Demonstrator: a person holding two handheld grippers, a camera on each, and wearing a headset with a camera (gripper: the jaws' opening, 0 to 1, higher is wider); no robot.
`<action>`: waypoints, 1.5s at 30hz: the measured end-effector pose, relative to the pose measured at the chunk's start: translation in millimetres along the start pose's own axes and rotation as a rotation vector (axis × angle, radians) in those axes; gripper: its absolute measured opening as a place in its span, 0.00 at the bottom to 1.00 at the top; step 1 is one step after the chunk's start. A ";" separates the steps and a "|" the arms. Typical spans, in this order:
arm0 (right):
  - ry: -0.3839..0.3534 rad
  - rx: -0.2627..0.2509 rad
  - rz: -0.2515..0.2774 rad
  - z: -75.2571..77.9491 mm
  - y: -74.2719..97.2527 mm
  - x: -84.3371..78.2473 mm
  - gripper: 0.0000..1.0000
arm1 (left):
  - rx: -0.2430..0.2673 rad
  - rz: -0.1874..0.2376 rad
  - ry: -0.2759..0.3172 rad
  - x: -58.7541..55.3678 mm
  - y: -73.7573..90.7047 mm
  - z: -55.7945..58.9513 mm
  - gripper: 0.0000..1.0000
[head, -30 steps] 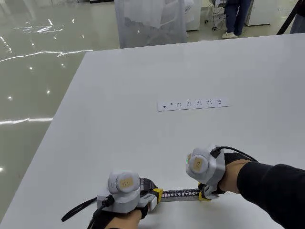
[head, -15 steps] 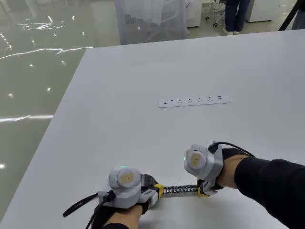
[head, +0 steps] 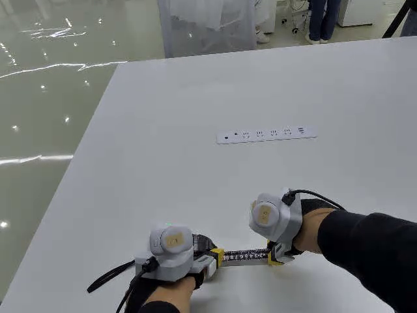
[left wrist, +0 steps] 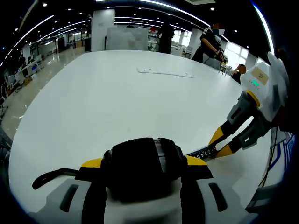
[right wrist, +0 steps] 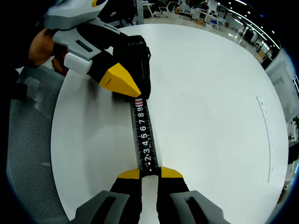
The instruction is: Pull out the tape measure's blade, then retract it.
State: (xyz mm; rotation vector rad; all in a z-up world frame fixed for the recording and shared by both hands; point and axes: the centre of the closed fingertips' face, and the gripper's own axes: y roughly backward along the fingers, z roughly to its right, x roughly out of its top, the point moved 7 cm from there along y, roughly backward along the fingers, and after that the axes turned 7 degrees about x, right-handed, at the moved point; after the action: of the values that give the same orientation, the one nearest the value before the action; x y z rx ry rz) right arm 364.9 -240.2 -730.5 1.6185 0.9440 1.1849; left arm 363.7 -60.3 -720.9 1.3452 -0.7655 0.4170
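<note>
Our left claw [head: 215, 255] is closed around the black tape measure [left wrist: 142, 161]. Our right claw [right wrist: 149, 173] pinches the tip of the blade [right wrist: 144, 135]. A short numbered stretch spans between both claws, over the white worktop [head: 195, 98].

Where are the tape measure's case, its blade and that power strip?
tape measure case [left wrist: 142, 163], left gripper view, black top of its body.
blade [right wrist: 144, 140], right gripper view, the numbered middle stretch.
power strip [head: 267, 135], head view, its middle.

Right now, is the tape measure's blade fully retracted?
No, a numbered stretch of blade spans from the case to the right hand-held gripper, shut on its tip.
</note>
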 end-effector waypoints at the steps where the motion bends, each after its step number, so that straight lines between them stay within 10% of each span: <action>1: 0.002 0.000 0.001 0.3 -0.3 0.4 0.05 | 0.000 0.000 0.000 0.0 0.0 0.0 0.59; 45: -0.005 -0.016 0.021 -2.5 -5.3 16.5 0.05 | 0.001 0.010 0.000 0.2 -0.1 0.9 0.59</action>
State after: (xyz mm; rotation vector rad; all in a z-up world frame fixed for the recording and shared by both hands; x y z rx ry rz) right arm 366.3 -222.8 -730.5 1.6220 0.9141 1.1990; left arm 363.7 -61.2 -720.8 1.3428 -0.7722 0.4258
